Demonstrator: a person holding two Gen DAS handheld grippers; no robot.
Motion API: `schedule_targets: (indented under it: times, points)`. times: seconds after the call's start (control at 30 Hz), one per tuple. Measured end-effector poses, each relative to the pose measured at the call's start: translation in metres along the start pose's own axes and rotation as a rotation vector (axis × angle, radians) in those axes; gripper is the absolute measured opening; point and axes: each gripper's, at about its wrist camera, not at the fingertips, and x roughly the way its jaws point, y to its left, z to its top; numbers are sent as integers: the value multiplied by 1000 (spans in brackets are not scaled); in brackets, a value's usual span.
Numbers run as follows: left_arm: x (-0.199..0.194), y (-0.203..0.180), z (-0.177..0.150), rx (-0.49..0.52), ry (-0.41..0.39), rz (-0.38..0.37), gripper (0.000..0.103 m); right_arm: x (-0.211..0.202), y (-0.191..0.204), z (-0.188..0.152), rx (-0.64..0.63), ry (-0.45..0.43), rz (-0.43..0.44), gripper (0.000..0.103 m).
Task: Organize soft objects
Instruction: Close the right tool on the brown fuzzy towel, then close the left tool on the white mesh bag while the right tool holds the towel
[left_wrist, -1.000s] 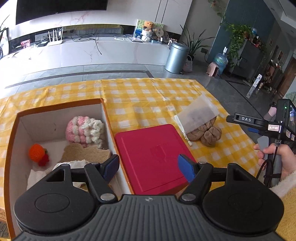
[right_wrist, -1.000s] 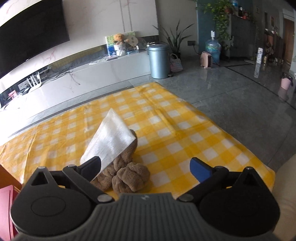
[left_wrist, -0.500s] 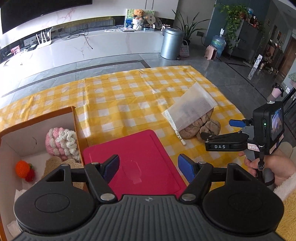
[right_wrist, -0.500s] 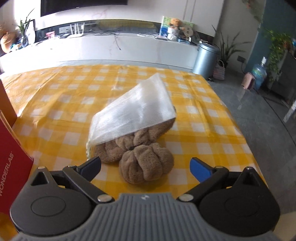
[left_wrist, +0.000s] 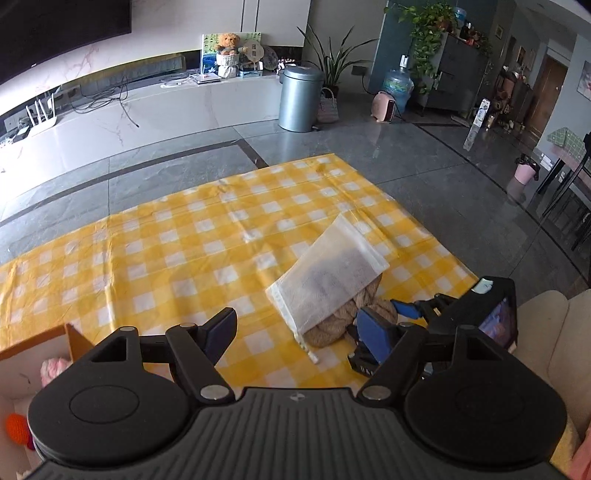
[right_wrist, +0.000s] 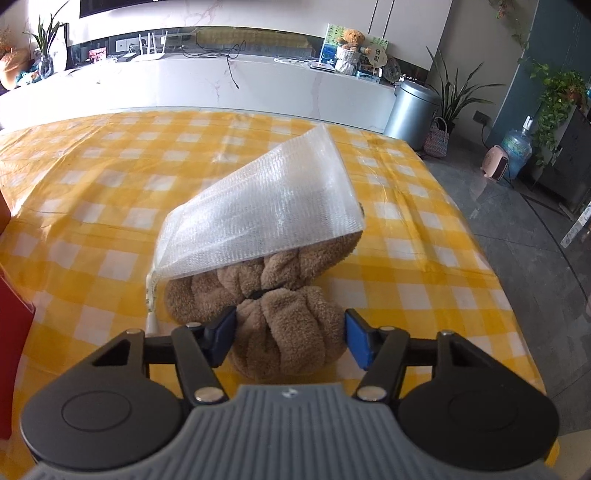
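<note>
Right wrist view: right gripper (right_wrist: 289, 334) pads on both sides of the brown plush toy (right_wrist: 284, 332), lower centre of frame.
Pads touch or nearly touch the near fuzzy lobe; a firm squeeze cannot be told. Toy lies on the yellow checked cloth (right_wrist: 92, 206), its far part under a white mesh bag (right_wrist: 258, 214) at frame centre. Red lid (right_wrist: 13, 325) edge at left border. Left wrist view: left gripper (left_wrist: 299, 330) spread wide, nothing between its pads, above the cloth at lower centre. Toy and bag sit centre right, with the right gripper at the toy. Open box (left_wrist: 22, 369) corner at lower left holds a pink knit item (left_wrist: 53, 369) and an orange knit item (left_wrist: 16, 428).
</note>
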Motion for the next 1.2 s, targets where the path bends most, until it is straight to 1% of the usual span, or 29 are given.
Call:
schedule_targets:
  times: [0.07, 0.13, 0.2, 0.27, 0.37, 0.43, 0.57, 0.67, 0.73, 0.77, 0.83, 0.87, 0.93, 1.0, 1.03, 1.07, 1.1, 1.13, 1.17, 1.2]
  points:
    - [22, -7, 6, 35, 10, 24, 87, -1, 0, -1, -8, -3, 5, 58]
    - [46, -10, 12, 27, 65, 39, 87, -3, -1, -3, -10, -5, 14, 57]
    - [66, -13, 16, 12, 116, 25, 87, -4, -2, -4, -8, -9, 21, 57]
    - [83, -16, 20, -8, 145, 0, 87, -5, -4, -6, -9, -20, 31, 57]
    - [105, -18, 28, -71, 152, -6, 87, -4, -10, -8, 21, -28, 54, 57]
    - [117, -19, 35, -104, 145, -31, 87, -5, -12, -9, 30, -28, 61, 57]
    - [140, -29, 47, -129, 174, -71, 87, -5, -14, -11, 51, -24, 72, 58]
    - [151, -38, 54, -122, 153, -101, 88, -6, -15, -12, 60, -19, 77, 58]
    - [160, -43, 59, -118, 158, -83, 89, -6, -17, -13, 65, -20, 82, 58]
    - [165, -45, 62, -123, 158, -59, 89, -5, -16, -13, 66, -18, 84, 59]
    - [172, -45, 65, -159, 127, -8, 89, -4, -17, -14, 70, -13, 88, 60]
    - [175, -45, 67, -178, 123, 6, 89, -3, -18, -14, 76, -7, 91, 62]
    - [185, -44, 71, -178, 154, 9, 89, -1, -19, -15, 91, 5, 96, 63]
    - [192, -45, 70, -157, 183, 60, 88, 1, -20, -16, 100, 14, 104, 63]
    - [194, -45, 67, -148, 199, 91, 76, 1, -21, -17, 102, 16, 110, 63]
    - [198, -43, 64, -144, 226, 92, 65, 2, -22, -17, 103, 19, 115, 63]
    - [202, -39, 62, -155, 273, 75, 39, 2, -22, -17, 102, 20, 116, 64]
    - [204, -34, 59, -192, 303, 50, 27, 3, -22, -16, 102, 22, 115, 64]
    - [202, -29, 57, -217, 289, 41, 26, 3, -21, -16, 99, 31, 117, 64]
    - [199, -27, 56, -216, 276, 39, 20, 3, -19, -16, 94, 31, 114, 64]
